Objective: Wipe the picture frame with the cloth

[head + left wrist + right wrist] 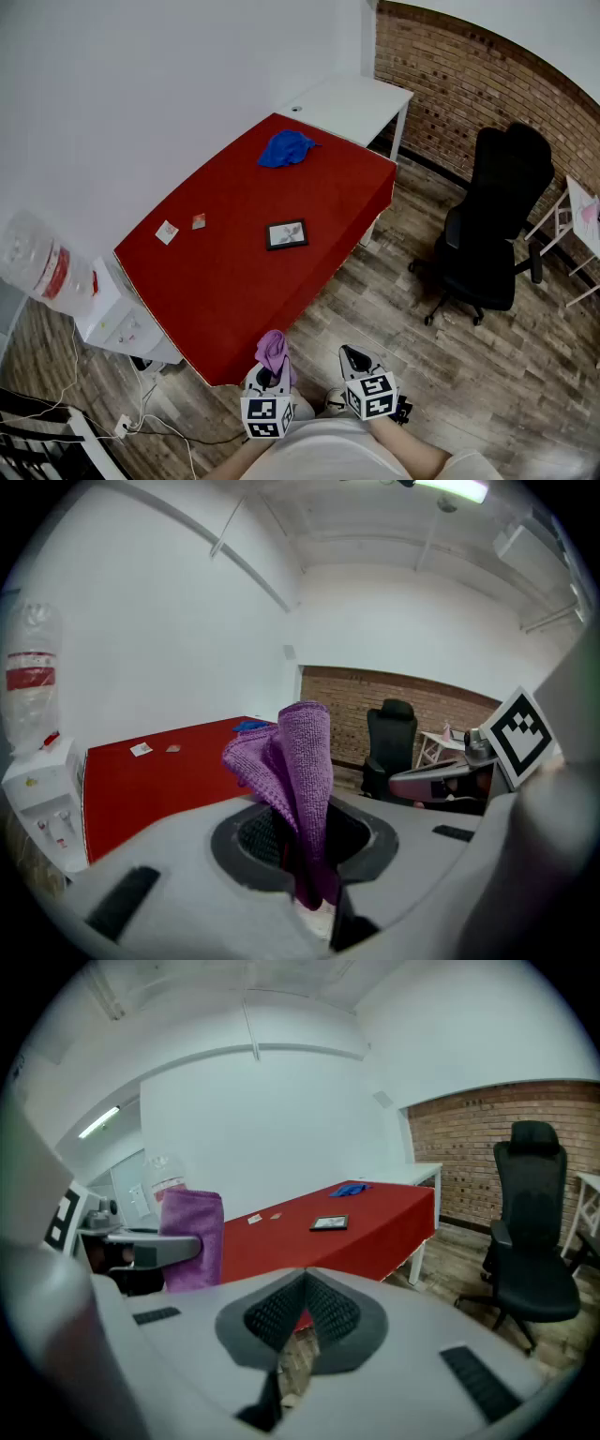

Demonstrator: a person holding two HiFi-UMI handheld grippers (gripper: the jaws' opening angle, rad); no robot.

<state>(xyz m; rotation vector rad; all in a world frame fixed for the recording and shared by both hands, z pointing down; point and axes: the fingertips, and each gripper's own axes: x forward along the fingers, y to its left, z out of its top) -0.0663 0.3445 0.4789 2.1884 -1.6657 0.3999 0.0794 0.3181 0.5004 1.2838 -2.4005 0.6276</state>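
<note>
A small black picture frame [287, 233] lies flat near the middle of the red table [225, 272]; it also shows far off as the picture frame [330, 1223] in the right gripper view. My left gripper [273, 373] hangs close to my body, off the table's near corner, shut on a folded purple cloth [291, 771] that sticks up between its jaws; the cloth [273, 351] shows in the head view too. My right gripper [354, 359] is beside it, jaws together with nothing in them. The purple cloth [191, 1239] appears at left in the right gripper view.
A blue rag [285, 148] lies at the table's far end, and two small cards [182, 227] lie on its left side. A white desk [349, 104] adjoins the far end. A black office chair [492, 225] stands at right, a water dispenser [56, 281] at left.
</note>
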